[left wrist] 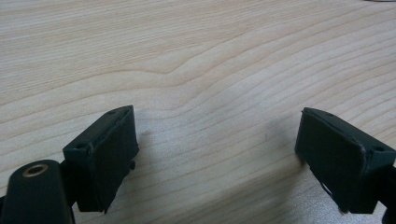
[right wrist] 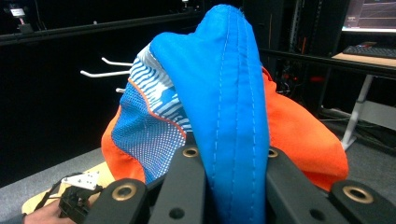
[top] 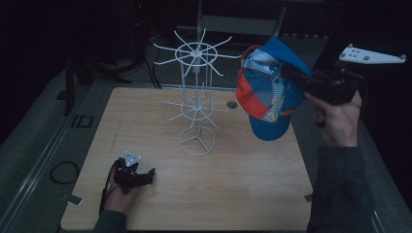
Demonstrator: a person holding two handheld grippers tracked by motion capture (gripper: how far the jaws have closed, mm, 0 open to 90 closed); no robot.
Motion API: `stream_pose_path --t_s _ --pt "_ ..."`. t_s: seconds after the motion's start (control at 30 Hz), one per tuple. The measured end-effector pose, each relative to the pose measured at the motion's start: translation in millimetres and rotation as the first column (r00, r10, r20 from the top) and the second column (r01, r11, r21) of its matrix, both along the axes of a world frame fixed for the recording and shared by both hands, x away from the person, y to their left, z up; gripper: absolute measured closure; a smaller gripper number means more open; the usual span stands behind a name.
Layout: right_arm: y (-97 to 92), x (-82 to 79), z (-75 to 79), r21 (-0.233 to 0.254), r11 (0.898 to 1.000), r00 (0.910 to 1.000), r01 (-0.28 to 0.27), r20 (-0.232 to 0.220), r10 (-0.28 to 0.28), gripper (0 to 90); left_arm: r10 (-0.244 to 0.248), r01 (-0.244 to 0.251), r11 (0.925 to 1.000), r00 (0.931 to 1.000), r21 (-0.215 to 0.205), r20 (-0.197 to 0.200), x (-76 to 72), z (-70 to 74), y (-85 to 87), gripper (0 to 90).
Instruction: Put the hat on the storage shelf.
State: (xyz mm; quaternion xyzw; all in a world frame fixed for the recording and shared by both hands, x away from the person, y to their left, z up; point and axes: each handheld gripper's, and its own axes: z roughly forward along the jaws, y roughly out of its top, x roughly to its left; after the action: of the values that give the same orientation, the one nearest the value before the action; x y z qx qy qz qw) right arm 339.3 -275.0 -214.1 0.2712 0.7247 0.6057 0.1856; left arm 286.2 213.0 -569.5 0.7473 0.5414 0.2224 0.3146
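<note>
Cap [top: 266, 92], blue and orange, hangs in the air over the table's [top: 243, 189] right far corner, beside the white wire rack [top: 197, 97]. Its brim points down, long side up and down. Right gripper [top: 296, 77] is pinched tight on it, held high and level. Left gripper [top: 145, 174] rests low on the table, jaws wide apart.

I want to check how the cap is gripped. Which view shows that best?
The right gripper view: the right gripper has its jaws pinched on the blue brim of the cap, close up. The high view shows the whole cap held aloft beside the white rack, but the pinch is small. The left gripper view shows bare table.
</note>
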Motion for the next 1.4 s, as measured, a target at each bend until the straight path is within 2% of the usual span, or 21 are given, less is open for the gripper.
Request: stream_pose_path --t_s 0.4,0.7,1.07,1.1,1.4 --pt "9.9 5.5 -3.1 0.020 1.000 0.9998 -0.019 0.001 0.019 87.7 0.001 -0.001 1.0000 1.0000 -0.001 0.000 0.0 0.0 -0.1 13.3" --pt "18.7 14.9 -10.9 0.023 0.999 0.9993 -0.032 -0.020 0.032 87.7 0.000 0.000 1.0000 1.0000 -0.001 0.000 0.0 0.0 -0.1 13.3" --pt "31.0 24.7 -31.0 0.048 0.997 0.9956 -0.067 -0.062 0.070 87.5 -0.001 0.001 1.0000 1.0000 0.000 -0.002 0.0 0.1 0.1 13.3" --pt "33.7 26.7 -36.4 0.046 0.996 0.9945 -0.072 -0.072 0.076 87.4 -0.001 0.001 1.0000 1.0000 0.000 -0.003 0.0 0.2 0.1 13.3" --pt "44.7 32.2 -52.7 0.013 0.996 0.9898 -0.083 -0.115 0.084 86.8 -0.002 0.002 1.0000 1.0000 0.000 -0.004 -0.1 0.3 0.1 13.3"
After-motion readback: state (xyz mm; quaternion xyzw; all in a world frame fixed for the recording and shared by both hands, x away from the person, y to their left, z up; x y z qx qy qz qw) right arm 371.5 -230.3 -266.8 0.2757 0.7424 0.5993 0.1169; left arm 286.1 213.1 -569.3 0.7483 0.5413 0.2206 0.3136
